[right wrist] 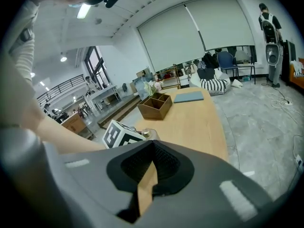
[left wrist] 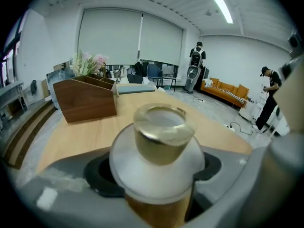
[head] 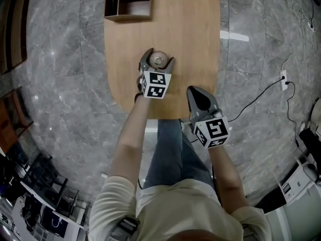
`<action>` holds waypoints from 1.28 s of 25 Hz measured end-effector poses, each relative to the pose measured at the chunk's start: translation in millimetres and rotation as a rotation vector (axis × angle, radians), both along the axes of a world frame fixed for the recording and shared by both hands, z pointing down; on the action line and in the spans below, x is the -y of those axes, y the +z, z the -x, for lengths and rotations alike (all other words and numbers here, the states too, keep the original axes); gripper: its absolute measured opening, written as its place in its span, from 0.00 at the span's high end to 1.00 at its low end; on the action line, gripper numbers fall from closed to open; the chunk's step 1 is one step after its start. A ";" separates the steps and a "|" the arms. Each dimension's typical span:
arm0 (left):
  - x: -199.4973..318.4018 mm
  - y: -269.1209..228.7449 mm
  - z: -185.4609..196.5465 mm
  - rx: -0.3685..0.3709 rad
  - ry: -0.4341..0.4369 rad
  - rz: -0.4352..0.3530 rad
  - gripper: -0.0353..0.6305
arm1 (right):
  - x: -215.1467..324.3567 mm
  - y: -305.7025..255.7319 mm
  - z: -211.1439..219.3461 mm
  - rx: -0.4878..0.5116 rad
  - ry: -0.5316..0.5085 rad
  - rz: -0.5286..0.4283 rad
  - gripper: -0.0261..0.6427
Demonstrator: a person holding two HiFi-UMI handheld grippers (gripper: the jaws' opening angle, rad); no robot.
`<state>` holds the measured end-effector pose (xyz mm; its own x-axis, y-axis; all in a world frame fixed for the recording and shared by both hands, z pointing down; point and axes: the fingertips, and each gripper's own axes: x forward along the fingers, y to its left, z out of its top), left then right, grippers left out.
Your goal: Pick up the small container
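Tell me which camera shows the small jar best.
The left gripper view: the jar fills the middle, close up, with its gold cap and frosted shoulder plain. The head view shows only its round top from above, small. The right gripper view catches just a distant sliver of it.

The person's bare left forearm (head: pixel 131 129) reaches from 6 o'clock toward 12 in the head view. It carries the grey two-jaw left gripper (head: pixel 157 59), topped by a black-and-white marker cube (head: pixel 154 84). This gripper tilts downward, its jaws wide apart on either side of a small gold-capped container (left wrist: pixel 164 134), pads clear of it. At 4 o'clock from it, the matching right gripper (head: pixel 194 90) points toward 11 o'clock, jaws nearly together and gripping nothing.
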<state>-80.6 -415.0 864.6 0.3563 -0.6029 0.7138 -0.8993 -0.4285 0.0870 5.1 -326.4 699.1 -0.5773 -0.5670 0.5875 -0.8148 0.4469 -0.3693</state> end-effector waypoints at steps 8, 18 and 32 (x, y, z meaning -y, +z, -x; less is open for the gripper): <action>-0.3 0.4 0.8 0.033 0.022 0.001 0.42 | -9.1 1.2 -3.4 0.007 0.009 0.016 0.96; -41.0 -17.6 -5.0 0.036 0.051 0.046 0.42 | -18.6 -25.7 -7.9 0.008 -0.006 -0.018 0.96; -126.8 -119.0 -14.3 -0.021 -0.023 -0.012 0.42 | -76.3 -107.7 -11.0 0.030 -0.031 -0.115 0.96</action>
